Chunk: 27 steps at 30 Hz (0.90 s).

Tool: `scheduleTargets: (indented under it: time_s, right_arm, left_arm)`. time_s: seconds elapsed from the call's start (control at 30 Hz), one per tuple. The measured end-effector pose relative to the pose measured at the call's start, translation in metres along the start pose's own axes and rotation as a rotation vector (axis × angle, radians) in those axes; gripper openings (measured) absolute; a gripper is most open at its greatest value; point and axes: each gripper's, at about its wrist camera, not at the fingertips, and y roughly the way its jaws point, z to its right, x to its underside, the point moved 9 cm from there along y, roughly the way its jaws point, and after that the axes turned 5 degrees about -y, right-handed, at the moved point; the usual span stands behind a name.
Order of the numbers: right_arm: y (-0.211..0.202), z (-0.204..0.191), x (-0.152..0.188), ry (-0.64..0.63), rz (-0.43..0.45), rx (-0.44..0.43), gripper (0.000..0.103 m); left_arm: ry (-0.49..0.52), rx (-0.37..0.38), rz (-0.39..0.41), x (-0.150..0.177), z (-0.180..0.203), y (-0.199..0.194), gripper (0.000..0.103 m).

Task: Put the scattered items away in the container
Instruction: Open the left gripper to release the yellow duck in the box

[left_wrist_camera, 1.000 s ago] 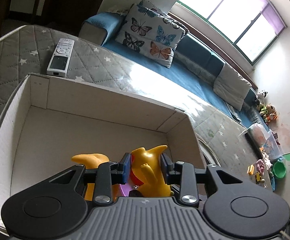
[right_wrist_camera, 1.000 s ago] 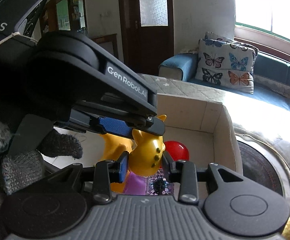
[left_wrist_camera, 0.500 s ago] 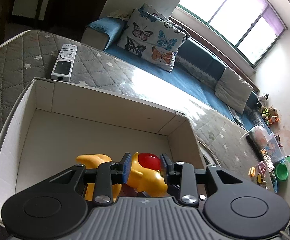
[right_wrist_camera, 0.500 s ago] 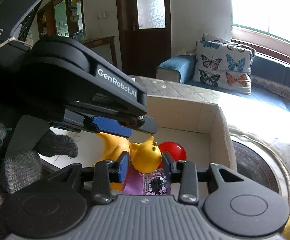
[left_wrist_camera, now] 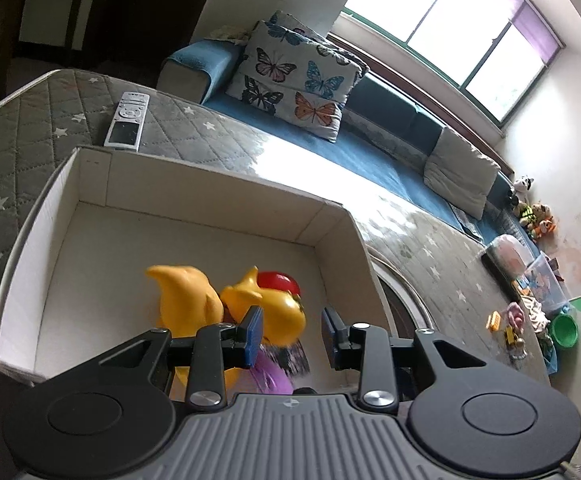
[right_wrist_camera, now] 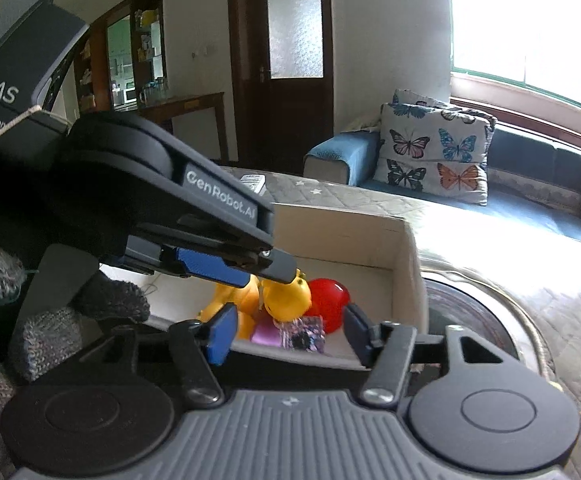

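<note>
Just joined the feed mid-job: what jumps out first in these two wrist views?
The yellow toy figure lying in the white cardboard box, with a red ball beside it. The right gripper hangs over them, jaws opening, nothing between them. Behind, a butterfly cushion brightens the blue sofa.

White cardboard box [left_wrist_camera: 90, 184] far half is bare, open from above. Yellow rubber toys [left_wrist_camera: 186, 300] and red ball [right_wrist_camera: 328, 296] crowd its near corner. Grey remote [left_wrist_camera: 127, 126] lies just behind the box.

**Readable lettering on the left-hand device**

In the right wrist view, the left gripper [right_wrist_camera: 278, 268] carries "GenRobot.AI" in pale letters along its black arm. At ten o'clock, its dark housing [right_wrist_camera: 30, 68] reads "DAS" above "Data Acquisition System", partly cut off.
</note>
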Motion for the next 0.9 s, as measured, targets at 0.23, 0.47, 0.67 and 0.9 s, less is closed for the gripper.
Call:
scheduleTargets:
  time_s: [0.23, 0.47, 0.67, 0.9]
  right_arm:
    - [-0.026, 0.005, 0.017, 0.020, -0.001, 0.025, 0.069]
    - [-0.041, 0.012, 0.029, 0.052, 0.001, 0.042, 0.072]
    - [-0.055, 0.015, 0.042, 0.057, -0.003, 0.059, 0.076]
    - [-0.074, 0.026, 0.063, 0.087, -0.009, 0.091, 0.079]
  left_arm:
    - [0.022, 0.013, -0.019, 0.021, 0.013, -0.005, 0.035]
    - [0.058, 0.008, -0.042, 0.042, 0.026, -0.006, 0.035]
    - [0.097, 0.000, -0.067, 0.060, 0.038, -0.006, 0.036]
    - [0.129, 0.004, -0.081, 0.076, 0.050, -0.007, 0.036]
